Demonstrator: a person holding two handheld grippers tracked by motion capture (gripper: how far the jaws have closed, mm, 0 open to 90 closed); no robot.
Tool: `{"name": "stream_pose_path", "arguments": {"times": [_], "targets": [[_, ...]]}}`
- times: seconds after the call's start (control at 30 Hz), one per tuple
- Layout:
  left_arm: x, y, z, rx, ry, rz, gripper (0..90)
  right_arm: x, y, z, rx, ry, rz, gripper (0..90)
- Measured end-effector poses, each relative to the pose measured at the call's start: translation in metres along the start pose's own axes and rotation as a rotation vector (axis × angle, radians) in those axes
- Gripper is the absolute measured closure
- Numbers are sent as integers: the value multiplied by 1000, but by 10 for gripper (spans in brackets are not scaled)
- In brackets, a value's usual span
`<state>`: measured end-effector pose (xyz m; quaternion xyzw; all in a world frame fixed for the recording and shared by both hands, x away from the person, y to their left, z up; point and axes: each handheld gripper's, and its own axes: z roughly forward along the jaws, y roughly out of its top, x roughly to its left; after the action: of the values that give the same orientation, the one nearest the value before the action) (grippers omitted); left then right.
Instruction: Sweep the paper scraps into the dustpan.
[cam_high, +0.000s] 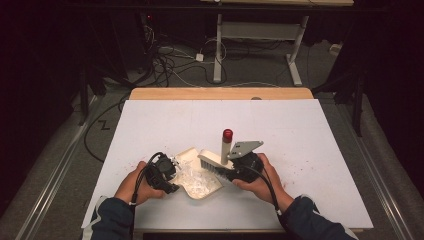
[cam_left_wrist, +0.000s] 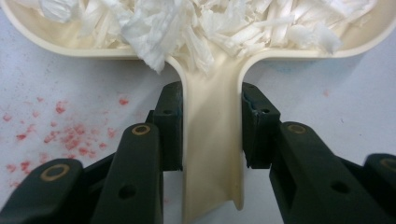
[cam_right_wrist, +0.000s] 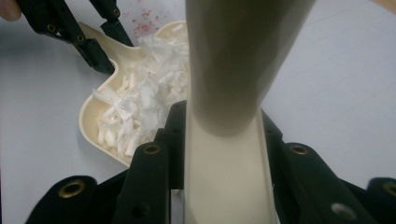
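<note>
Left tongs (cam_left_wrist: 212, 123): clamped on dustpan (cam_left_wrist: 212, 154) handle, paper shreds (cam_left_wrist: 210, 23) inside. Right tongs (cam_right_wrist: 224, 140): clamped on brush (cam_high: 214, 161) handle. White surface (cam_high: 310, 130), red specks (cam_left_wrist: 60, 135).

Person's forearms wear dark navy sleeves, the left sleeve (cam_high: 107, 220) with a pale stripe at 9 o'clock. Left gripper (cam_high: 167, 172) and right gripper (cam_high: 240, 167) are black; a black cable trails from each toward 6 o'clock. The right gripper carries a grey three-cornered plate (cam_high: 245, 148). Jaws are matte black links with brass-ringed pivots (cam_left_wrist: 140, 129).
</note>
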<state>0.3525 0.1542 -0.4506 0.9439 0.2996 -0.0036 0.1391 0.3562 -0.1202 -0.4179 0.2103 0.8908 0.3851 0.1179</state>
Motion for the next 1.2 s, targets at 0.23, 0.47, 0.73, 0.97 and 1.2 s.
{"name": "stream_pose_path", "arguments": {"times": [0.23, 0.47, 0.73, 0.97, 1.2], "targets": [[2, 0, 1, -17, 0, -23, 630, -16, -7, -23, -16, -30, 39, 677], [6, -4, 1, -43, 18, -62, 629, -27, -17, -40, -8, -42, 58, 677], [8, -8, 0, -66, 53, -88, 629, -36, -28, -59, -11, -47, 80, 678], [12, -12, -3, -76, 47, -114, 629, -42, -38, -71, 8, -45, 84, 678], [15, -15, -4, -89, 43, -129, 629, -46, -46, -84, 18, -33, 102, 678]]}}
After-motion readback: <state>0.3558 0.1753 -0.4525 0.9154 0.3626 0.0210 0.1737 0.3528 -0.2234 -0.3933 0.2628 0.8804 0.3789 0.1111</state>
